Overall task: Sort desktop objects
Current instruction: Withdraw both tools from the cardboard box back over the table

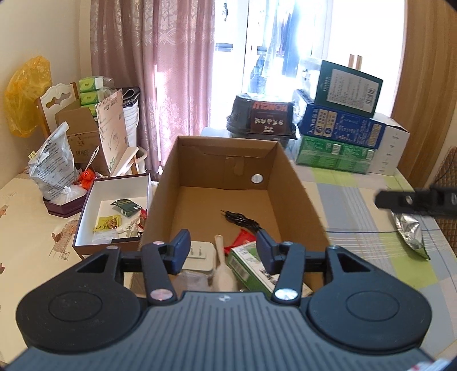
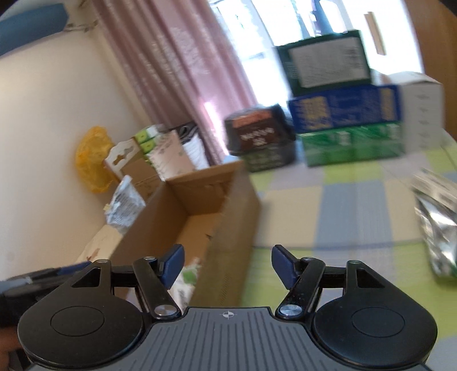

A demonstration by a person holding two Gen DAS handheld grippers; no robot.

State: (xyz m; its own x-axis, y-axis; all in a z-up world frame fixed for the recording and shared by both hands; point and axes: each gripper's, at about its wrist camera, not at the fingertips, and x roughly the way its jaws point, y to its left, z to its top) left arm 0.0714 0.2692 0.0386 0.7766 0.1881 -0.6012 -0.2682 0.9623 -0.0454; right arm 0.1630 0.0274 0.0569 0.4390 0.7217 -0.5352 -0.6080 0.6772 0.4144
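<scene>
Above the cardboard box [image 1: 225, 182], left claw [image 1: 223, 251] gapes wide, empty.

Open brown cardboard box [image 1: 228, 182] sat frame centre; inside lay black cable bundle [image 1: 242, 221], white plug adapter [image 1: 200, 255], beige plastic scoop [image 1: 222, 265], green-white carton [image 1: 251, 268]. Crumpled silver foil packet [image 1: 410, 232] lay right, on checked cloth.

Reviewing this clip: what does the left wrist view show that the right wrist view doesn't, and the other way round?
Only the left wrist view shows the cardboard box's contents: black cable, white plug adapter, spoon; also the white tray beside it. Only the right wrist view, though blurred, shows the blue object high on the wall. Both show the box, the silver foil packet on the checked cloth, the stacked cartons, and open, empty grippers: left gripper, right gripper.
</scene>
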